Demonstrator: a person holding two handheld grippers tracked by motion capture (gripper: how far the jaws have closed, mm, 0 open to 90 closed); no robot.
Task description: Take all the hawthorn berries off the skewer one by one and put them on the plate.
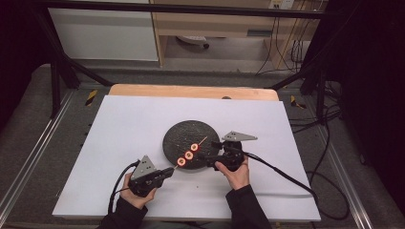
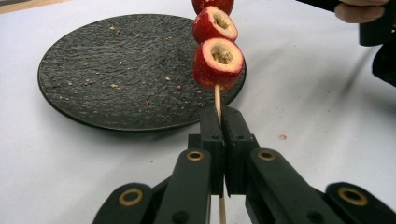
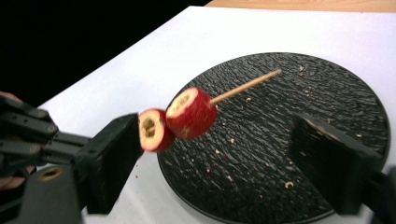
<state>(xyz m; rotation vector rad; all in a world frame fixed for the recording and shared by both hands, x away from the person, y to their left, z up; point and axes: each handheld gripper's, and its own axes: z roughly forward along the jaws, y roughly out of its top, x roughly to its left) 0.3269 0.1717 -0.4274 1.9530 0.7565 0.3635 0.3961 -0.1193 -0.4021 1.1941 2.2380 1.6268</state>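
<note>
We see left gripper clamped on skewer w/ fruit; right gripper jaws spread over plate.

Looking down and forward from above onto the whole tabletop; riding low and close behind each claw — facing opposite ways across one shared dark plate and skewered fruit.
</note>
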